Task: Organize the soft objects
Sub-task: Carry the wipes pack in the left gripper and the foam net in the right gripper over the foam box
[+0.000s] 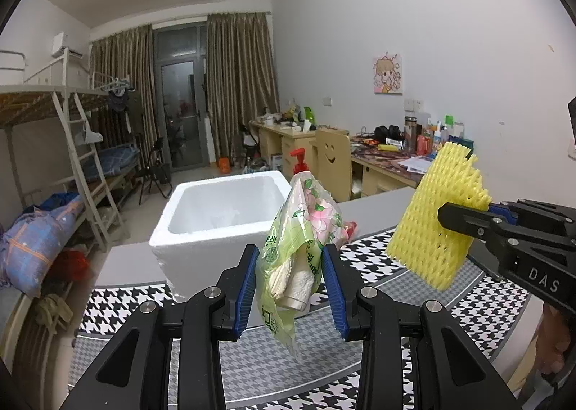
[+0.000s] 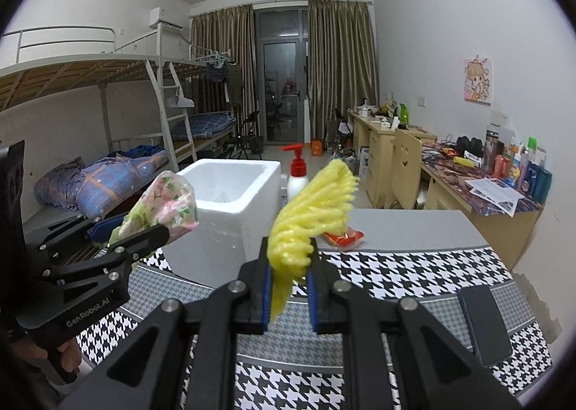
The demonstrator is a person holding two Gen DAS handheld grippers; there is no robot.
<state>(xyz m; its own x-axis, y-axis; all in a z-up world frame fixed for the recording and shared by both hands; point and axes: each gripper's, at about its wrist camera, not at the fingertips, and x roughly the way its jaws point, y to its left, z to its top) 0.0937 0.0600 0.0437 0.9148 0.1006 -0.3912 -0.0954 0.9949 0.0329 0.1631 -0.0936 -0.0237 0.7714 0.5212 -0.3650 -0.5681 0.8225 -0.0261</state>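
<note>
The left tool (image 1: 289, 280) grips a green flowered plastic bag (image 1: 302, 230) of tissues, held in the air above the checkered tabletop (image 1: 378, 366), just in front of the white foam box (image 1: 216, 219). The right tool (image 2: 288, 284) is clamped on a yellow foam net (image 2: 316, 208), also lifted clear of the tabletop, to the right of the box.

A dorm room: bunk beds (image 2: 108, 93), cluttered desks (image 2: 482, 179), curtained balcony door (image 2: 280, 86).
</note>
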